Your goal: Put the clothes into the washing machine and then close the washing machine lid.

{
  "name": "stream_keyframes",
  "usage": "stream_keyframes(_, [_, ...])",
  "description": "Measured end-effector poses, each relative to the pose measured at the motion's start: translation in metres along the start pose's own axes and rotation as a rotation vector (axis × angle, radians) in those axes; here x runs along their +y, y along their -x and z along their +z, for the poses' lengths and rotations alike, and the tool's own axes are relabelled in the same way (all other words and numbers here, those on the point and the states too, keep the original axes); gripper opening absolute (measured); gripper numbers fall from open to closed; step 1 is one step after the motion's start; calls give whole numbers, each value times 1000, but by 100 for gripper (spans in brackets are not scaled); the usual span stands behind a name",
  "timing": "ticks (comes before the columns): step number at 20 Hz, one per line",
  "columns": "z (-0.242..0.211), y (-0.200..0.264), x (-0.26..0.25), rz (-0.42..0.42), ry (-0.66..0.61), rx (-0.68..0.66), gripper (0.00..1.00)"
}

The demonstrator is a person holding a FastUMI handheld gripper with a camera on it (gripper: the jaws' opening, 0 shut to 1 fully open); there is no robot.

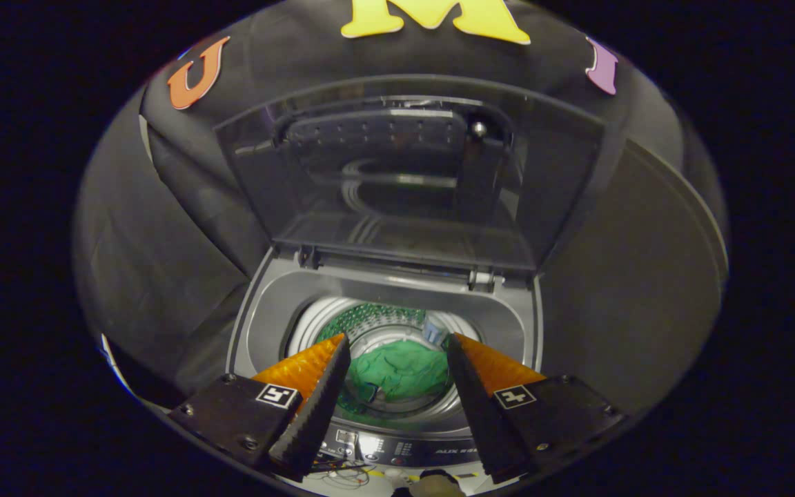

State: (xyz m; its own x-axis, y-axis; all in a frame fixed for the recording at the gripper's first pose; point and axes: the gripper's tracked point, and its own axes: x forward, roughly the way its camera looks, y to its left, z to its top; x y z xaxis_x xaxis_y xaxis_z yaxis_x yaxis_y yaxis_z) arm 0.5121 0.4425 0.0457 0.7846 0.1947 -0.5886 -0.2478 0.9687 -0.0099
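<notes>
Green cloth (pixel 397 373) is seen in the gripper view, bunched in the drum of the washing machine (pixel 270 324), beyond and between the spread, empty jaws of the gripper (pixel 397 359). It is judged soft and light. The lid (pixel 411 179) stands upright; its top edge looks best gripped.

Washing machine (pixel 390 290) top opening is unblocked, lid (pixel 404 172) raised upright at the back, well clear of the drum mouth. Gripper (pixel 397 345) fingers spread apart over the front rim, nothing between them. Green cloth (pixel 397 369) lies low in the drum, room above it. Control panel (pixel 397 449) sits just under the fingers. Booth wall close behind and beside the lid.
</notes>
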Motion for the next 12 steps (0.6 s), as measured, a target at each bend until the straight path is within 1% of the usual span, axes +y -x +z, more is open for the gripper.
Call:
stream_keyframes(5, [50,26,10,6,53,-137,89])
stream_keyframes(12, [119,56,24,21,47,-297,89])
